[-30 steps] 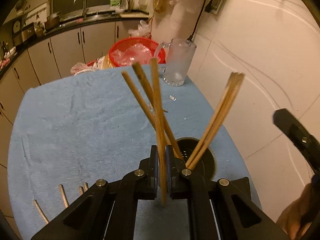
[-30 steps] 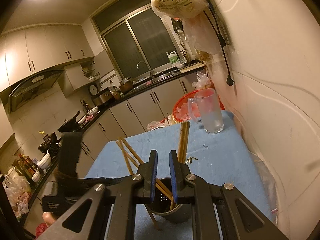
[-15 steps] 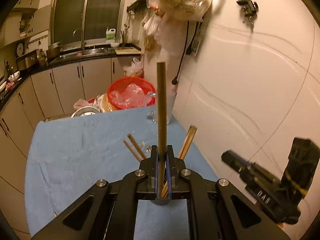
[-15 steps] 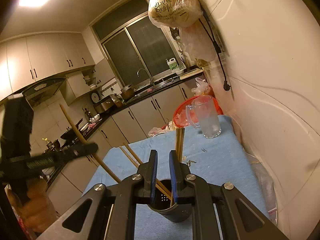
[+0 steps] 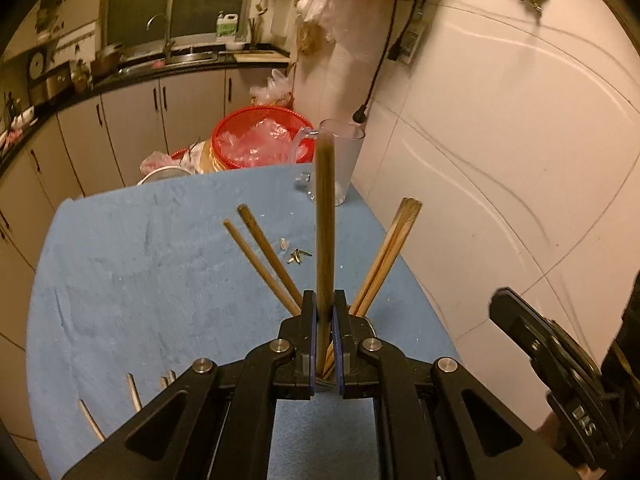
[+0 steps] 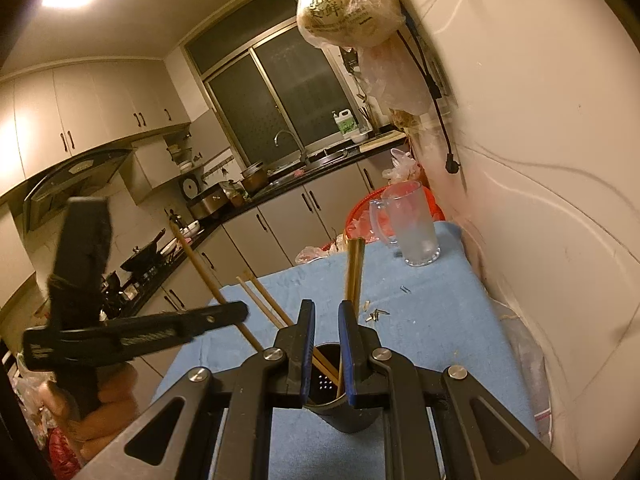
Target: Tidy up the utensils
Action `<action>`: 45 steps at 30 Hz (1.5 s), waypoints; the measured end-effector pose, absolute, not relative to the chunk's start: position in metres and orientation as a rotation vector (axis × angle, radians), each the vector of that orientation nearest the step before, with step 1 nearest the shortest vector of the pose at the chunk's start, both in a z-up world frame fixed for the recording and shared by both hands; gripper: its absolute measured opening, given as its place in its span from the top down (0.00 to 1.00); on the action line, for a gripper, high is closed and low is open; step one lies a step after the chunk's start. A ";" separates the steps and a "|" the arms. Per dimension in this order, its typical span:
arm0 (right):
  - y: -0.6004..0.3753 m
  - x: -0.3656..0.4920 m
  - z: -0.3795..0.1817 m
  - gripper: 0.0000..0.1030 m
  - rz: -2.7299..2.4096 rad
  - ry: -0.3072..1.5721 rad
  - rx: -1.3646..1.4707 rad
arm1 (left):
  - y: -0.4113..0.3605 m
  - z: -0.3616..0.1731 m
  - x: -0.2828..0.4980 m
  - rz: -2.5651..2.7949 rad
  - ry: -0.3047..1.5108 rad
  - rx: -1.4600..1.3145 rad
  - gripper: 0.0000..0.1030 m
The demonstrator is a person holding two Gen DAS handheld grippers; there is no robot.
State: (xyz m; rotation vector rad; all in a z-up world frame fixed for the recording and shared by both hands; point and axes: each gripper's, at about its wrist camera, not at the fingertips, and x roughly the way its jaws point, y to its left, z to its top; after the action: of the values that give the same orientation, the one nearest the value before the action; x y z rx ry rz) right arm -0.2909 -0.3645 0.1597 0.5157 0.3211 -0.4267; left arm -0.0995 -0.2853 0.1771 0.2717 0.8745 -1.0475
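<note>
Fingers of the left gripper (image 5: 324, 308) are pinched tight on one wooden chopstick (image 5: 325, 240), which we see standing nearly upright above the dark holder (image 6: 344, 400). The right gripper (image 6: 326, 320) has its fingers close together with a narrow gap, and we see nothing clamped between them; the holder sits just beyond their tips, with its perforated bottom in view. Inside the holder, two chopsticks (image 5: 264, 256) lean left and a tight bundle (image 5: 390, 252) leans right. The left wrist view alone shows several loose chopsticks (image 5: 132, 394) lying on the blue counter (image 5: 140, 280), well to the left of the holder and near the counter's front edge. The right wrist view alone shows the hand (image 6: 108, 404) carrying the left gripper, left of the holder and off the counter's side. Beyond the holder stand a frosted glass mug (image 6: 412, 228) and, past the far edge, a red basket (image 5: 260, 140). To the holder's right the counter ends close by against the white wall (image 5: 500, 160); to its left the cloth lies bare and wide.
</note>
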 end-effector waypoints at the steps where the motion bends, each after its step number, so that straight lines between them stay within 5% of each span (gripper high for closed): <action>1: -0.363 -0.291 0.161 0.86 -0.427 0.321 0.509 | -0.285 0.176 -0.099 -1.045 0.876 0.272 0.93; 3: -0.357 -0.293 0.165 0.84 -0.432 0.315 0.489 | -0.284 0.175 -0.099 -1.051 0.882 0.279 0.93; 4: -0.355 -0.295 0.167 0.76 -0.433 0.309 0.484 | -0.283 0.176 -0.100 -1.054 0.885 0.278 0.93; 7: -0.344 -0.305 0.174 0.33 -0.443 0.256 0.462 | -0.275 0.182 -0.103 -1.065 0.867 0.273 0.92; 13: -0.313 -0.321 0.195 0.29 -0.478 0.226 0.356 | -0.227 0.200 -0.108 -1.068 0.809 0.209 0.83; 16: -0.298 -0.333 0.199 0.16 -0.466 0.165 0.365 | -0.191 0.203 -0.104 -1.032 0.775 0.178 0.73; 33: -0.214 -0.232 0.131 0.19 -0.195 0.502 0.370 | -0.023 0.089 -0.040 -0.660 0.934 0.097 0.68; 36: -0.214 -0.204 0.113 0.33 -0.162 0.630 0.402 | -0.012 0.071 -0.029 -0.685 0.966 0.044 0.68; 40: -0.214 -0.171 0.094 0.65 -0.181 0.757 0.412 | -0.011 0.052 -0.012 -0.620 1.019 0.051 0.61; 45: -0.231 -0.126 0.071 0.69 -0.204 0.876 0.504 | -0.020 0.032 0.006 -0.598 1.127 0.079 0.61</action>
State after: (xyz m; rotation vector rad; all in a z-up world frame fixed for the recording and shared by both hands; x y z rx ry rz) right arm -0.1259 -0.2308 0.0713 0.5035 0.8764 -0.2039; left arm 0.0056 -0.0199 0.0321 0.0786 1.1269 -0.5978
